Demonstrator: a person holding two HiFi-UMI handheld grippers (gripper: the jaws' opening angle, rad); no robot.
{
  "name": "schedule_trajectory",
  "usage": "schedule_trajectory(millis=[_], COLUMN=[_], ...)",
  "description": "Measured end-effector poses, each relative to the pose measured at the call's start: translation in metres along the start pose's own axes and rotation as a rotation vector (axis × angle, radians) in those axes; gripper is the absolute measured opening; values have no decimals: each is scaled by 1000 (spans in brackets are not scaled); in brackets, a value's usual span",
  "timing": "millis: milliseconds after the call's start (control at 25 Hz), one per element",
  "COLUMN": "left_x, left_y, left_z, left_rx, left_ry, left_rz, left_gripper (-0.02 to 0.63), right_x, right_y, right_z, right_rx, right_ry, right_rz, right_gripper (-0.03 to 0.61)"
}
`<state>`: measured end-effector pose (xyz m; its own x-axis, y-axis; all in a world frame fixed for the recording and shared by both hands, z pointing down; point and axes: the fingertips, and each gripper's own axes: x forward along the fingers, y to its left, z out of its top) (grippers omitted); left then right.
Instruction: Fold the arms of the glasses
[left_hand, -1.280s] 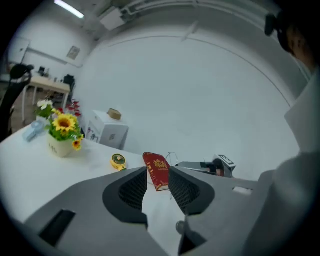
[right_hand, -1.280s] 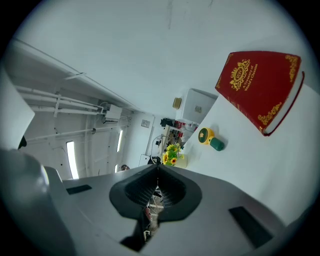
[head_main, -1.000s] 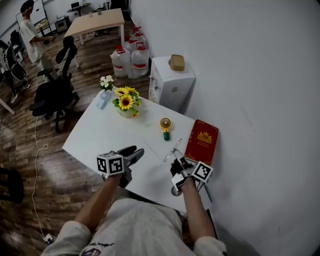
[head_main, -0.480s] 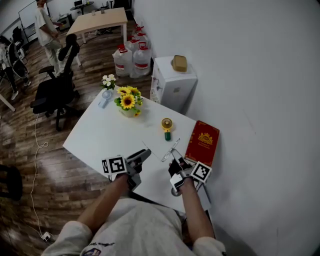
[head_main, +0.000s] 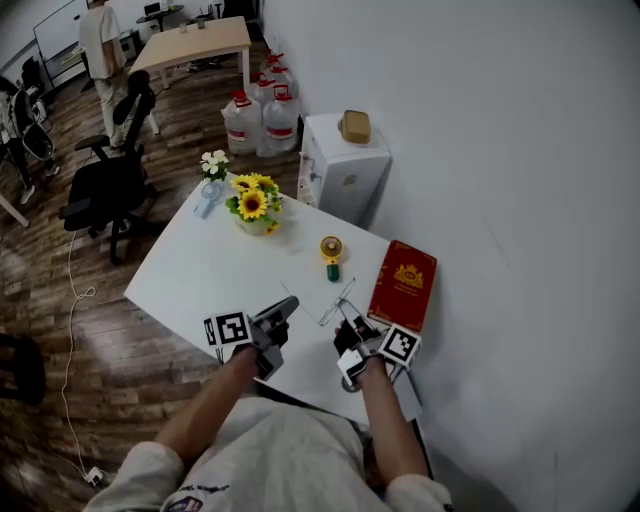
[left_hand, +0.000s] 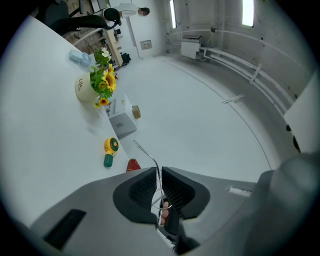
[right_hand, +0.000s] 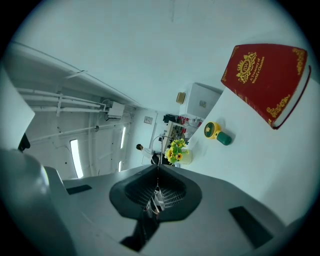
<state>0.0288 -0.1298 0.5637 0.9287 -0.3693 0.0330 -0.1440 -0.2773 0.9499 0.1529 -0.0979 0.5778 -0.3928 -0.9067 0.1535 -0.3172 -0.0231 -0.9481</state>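
The thin wire-framed glasses are held just above the white table, near its front edge. My right gripper is shut on their front part; in the right gripper view one wire arm rises out of the shut jaws. My left gripper has come in from the left. Its jaws are closing, and the pads pinch the other arm, which runs up and away between them.
A red book lies to the right by the wall. A yellow hand fan lies beyond the glasses and a sunflower vase stands further back. A white cabinet is behind the table, an office chair to the left.
My left gripper moved right to the glasses, rolled, and went from wide open to closed on the free arm. The right gripper stayed put, still gripping.
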Motion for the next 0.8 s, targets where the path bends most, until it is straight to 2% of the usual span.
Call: schedule_trajectory(millis=[200,360,520,640,800], left_x=[6,11,17,21,27], left_y=[-9,-10,-15,-14,-16], left_z=[-4,-2,-8,-10,-16], left_rx=[-3,79,38,90,104], left_ry=[36,86,119,162,213], left_rz=[-15,-7,-26,-17,-24], left_gripper=[21,18,17,15,15], right_x=[-1,-1,0,0,2], right_y=[1,2,1,2,3], right_z=[-6,-11,-16,-21,-31], right_rx=[0,-3,-12,-23,-24], right_ry=[22,41,61,85,126], right_rz=[-7,-8,-18,-17,-8], right_gripper=[9,9,9,9,9])
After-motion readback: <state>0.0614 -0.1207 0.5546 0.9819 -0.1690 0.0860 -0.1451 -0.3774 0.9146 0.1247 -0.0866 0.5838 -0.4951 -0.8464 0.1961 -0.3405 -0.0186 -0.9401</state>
